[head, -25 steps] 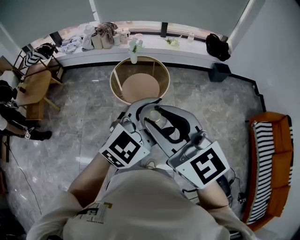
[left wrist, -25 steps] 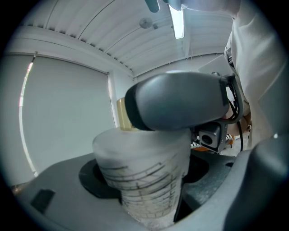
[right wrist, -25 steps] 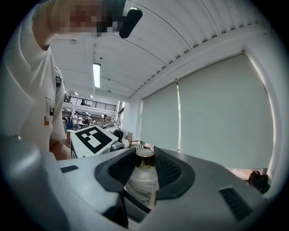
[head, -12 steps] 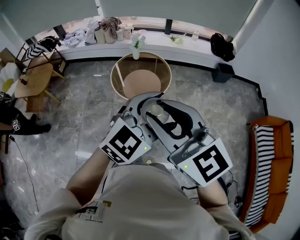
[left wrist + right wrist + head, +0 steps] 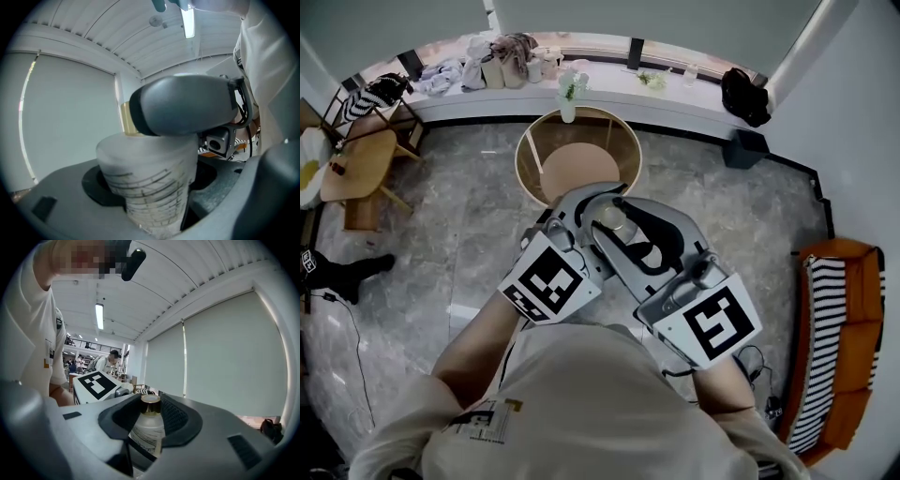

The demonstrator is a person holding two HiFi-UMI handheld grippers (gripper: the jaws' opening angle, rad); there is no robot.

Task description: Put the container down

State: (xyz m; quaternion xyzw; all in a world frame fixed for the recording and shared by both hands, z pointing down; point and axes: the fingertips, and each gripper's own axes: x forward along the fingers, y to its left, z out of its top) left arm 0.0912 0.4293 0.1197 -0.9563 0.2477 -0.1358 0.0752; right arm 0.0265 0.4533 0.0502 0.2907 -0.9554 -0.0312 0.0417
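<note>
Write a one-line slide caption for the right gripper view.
Right gripper clamped on a frosted bottle with a gold cap, window blinds behind.

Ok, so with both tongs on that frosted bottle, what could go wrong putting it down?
1. The left tongs and right tongs both clamp the frosted bottle; opening one first, or pulling unevenly, could twist it loose.
2. It seems to hang at the near rim of the round table, so letting go early might drop it onto the stone floor.
</note>
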